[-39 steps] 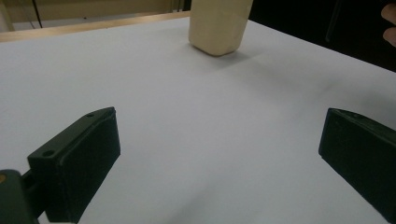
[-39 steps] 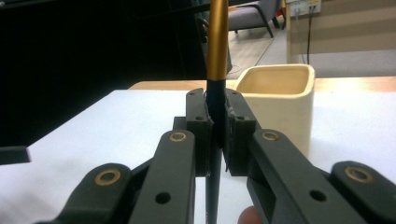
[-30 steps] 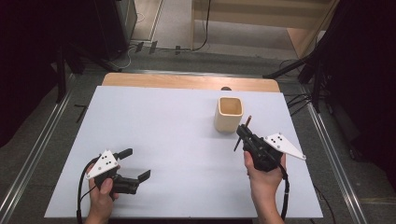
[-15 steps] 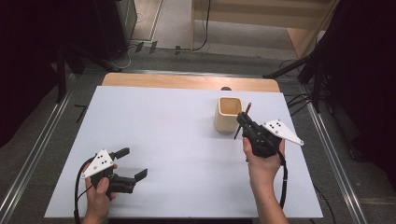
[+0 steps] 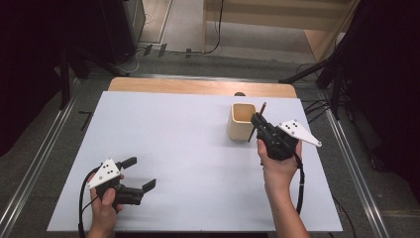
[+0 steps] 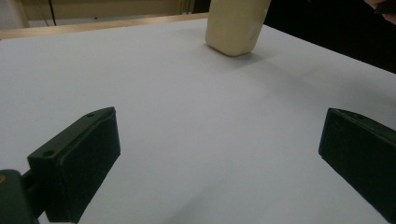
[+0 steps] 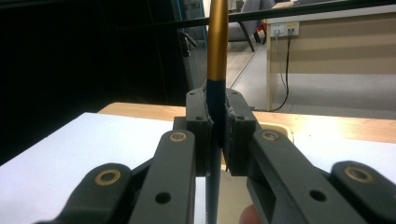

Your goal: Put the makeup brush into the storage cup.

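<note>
Pen [image 7: 217,42] stands clamped upright in the right tool [image 5: 259,125] beside the cup [image 5: 241,121], ready for dropping in; left tool [image 5: 138,173] rests wide apart on the worktop [image 5: 188,148].

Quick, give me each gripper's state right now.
Left gripper: open, holding nothing.
Right gripper: shut on a thin pen beside the cup.

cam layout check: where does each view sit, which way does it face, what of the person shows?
High view: above the person's side, facing forward and down at the table; both forearms, left gripper, right gripper.
Left gripper view: low over the table, facing the cup; wide-apart jaws.
Right gripper view: along jaws shut on a pen; a fingertip at the bottom.
Shared: cup, in the high and left gripper views.
</note>
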The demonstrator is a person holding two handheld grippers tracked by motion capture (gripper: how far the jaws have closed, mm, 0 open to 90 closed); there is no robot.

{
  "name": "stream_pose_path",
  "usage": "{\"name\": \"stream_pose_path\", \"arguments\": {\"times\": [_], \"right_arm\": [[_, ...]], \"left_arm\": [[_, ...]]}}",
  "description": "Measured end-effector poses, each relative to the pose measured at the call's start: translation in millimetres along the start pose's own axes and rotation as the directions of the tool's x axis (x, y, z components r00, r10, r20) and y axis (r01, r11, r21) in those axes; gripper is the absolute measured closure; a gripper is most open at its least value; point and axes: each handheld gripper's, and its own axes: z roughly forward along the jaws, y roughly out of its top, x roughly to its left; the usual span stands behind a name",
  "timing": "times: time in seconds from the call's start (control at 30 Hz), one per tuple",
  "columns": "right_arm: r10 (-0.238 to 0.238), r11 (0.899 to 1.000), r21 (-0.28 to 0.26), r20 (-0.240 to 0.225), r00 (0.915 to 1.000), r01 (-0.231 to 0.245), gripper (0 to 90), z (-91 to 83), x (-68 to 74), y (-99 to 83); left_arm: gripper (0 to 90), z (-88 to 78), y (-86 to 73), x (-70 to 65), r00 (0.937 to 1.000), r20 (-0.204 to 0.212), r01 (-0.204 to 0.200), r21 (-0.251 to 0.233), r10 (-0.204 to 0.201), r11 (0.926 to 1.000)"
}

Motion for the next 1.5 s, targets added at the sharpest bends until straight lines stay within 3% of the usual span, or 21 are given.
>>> {"name": "stream_pose_path", "arguments": {"times": [0.67,0.87,1.07,1.5], "right_arm": [[-0.005,1.0,-0.03,0.028,0.9996,0.005,83.7,11.9,-11.5,26.1],[0.009,1.0,-0.03,0.044,0.999,-0.008,83.8,21.8,-18.6,32.8],[-0.024,0.999,-0.029,0.048,0.9986,0.025,83.8,34.3,-20.0,37.4],[-0.039,0.999,-0.023,0.044,0.9983,0.04,83.8,58.0,-24.5,44.4]], "left_arm": [[0.0,-0.1,-0.8,1.5,1.0,-0.002,0.002,0.003,-0.002,1.0],[0.0,-0.5,-0.9,2.3,1.0,-0.003,0.004,0.0,-0.004,1.0],[0.0,-0.4,-1.5,3.0,1.0,-0.003,0.007,0.002,-0.007,1.0],[0.0,-0.1,-2.0,3.7,1.0,-0.002,0.01,-0.001,-0.01,1.0]]}}
